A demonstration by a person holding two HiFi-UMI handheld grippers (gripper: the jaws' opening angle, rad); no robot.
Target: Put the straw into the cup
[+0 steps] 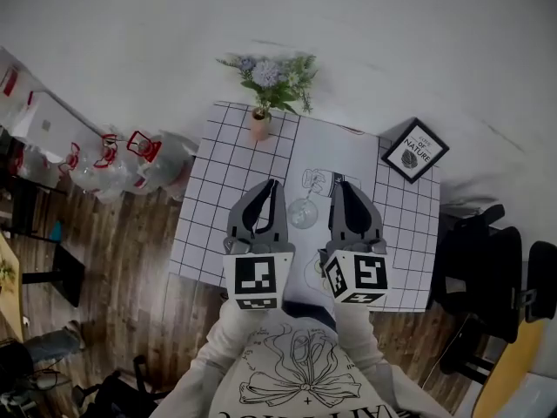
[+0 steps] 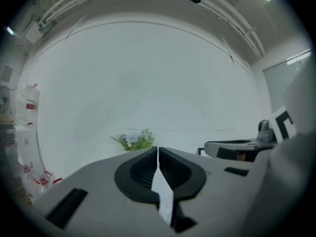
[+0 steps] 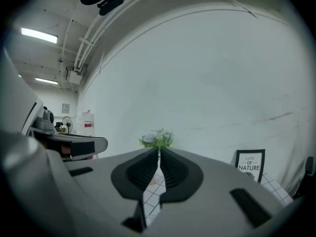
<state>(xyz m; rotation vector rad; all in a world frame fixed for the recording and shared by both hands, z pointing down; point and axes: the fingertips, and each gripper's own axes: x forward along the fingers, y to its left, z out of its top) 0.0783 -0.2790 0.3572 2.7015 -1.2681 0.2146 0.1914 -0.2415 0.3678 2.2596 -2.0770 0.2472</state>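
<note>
While the person held both tools over the checked table [image 1: 218,190], the left gripper [image 1: 275,184] lay just left of the glass cup [image 1: 303,213] and the right gripper [image 1: 336,184] just right of it, each with its jaws pressed together on nothing. The cup stood on a white mat [image 1: 348,146], with a flower vase [image 1: 260,122] beyond the cup. The straw could not be made out.

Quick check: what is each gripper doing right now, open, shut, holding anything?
Left gripper: closed, jaw tips together, nothing held.
Right gripper: closed, jaw tips together, nothing held.
</note>
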